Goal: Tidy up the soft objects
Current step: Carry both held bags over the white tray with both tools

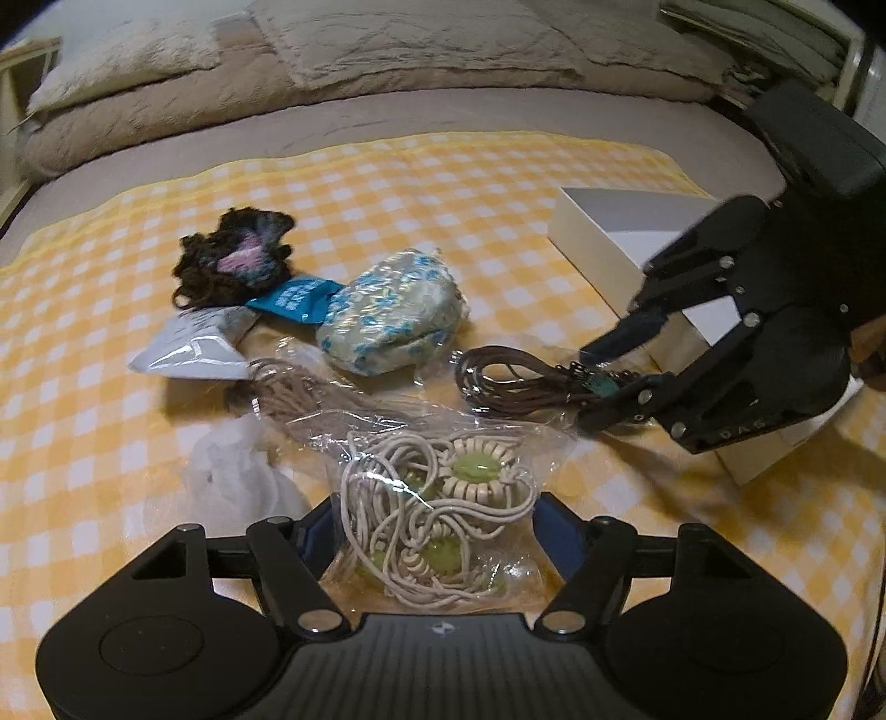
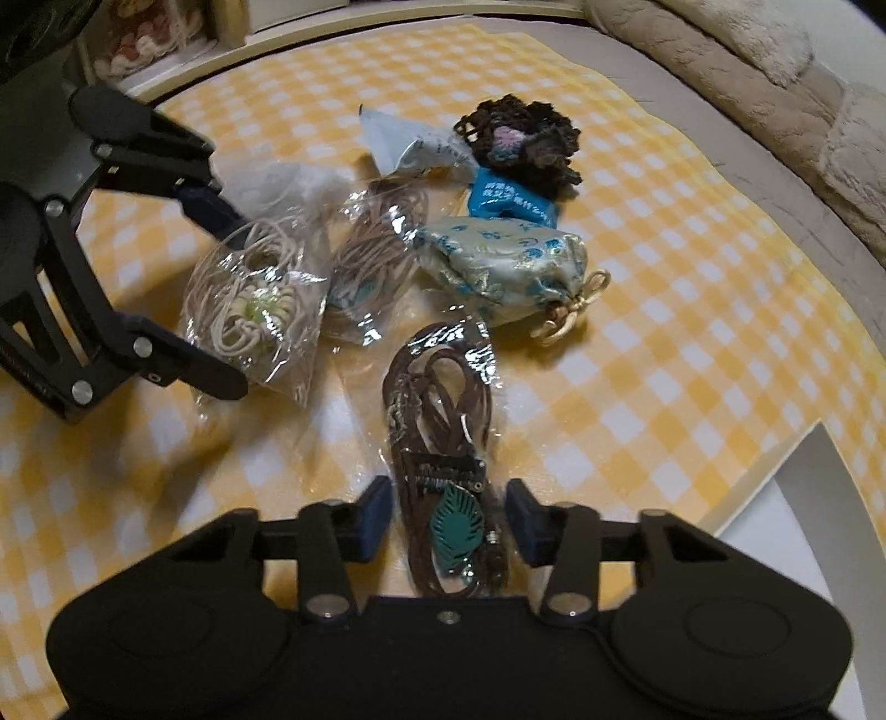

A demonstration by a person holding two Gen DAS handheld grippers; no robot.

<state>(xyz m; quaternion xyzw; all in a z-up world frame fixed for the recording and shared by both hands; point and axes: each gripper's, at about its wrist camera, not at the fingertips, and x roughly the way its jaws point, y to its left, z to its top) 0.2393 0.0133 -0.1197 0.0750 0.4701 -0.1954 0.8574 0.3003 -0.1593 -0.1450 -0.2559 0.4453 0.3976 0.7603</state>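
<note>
The left gripper (image 1: 437,531) sits low over the checked cloth (image 1: 111,332), level with it and pointed toward the pillows (image 1: 387,50); its fingers (image 1: 315,531) stand apart on either side of the cream cord bag (image 1: 437,509), a clear packet of pale cord with green beads, and whether the pads touch the plastic cannot be told. The right gripper (image 2: 443,515) comes in from the right side of the cloth, angled down and across toward the left one — its fingers (image 2: 374,515) are also apart, flanking the brown cord bag (image 2: 443,421), which lies flat on the cloth with its teal leaf pendant (image 2: 459,526) between the pads; a gap shows on each side, so no clamp is visible. In the left wrist view the right gripper (image 1: 614,371) tilts steeply, tips at the cloth, over the near end of the same brown cord. Behind both bags lie a tan cord bag (image 2: 376,249), a blue-and-white brocade pouch (image 1: 393,315), a teal packet (image 1: 293,296), a white sachet (image 1: 194,349) and a dark crochet piece (image 1: 238,255), all close together. A white box (image 1: 609,243) stands open on the cloth just behind the right gripper.
</note>
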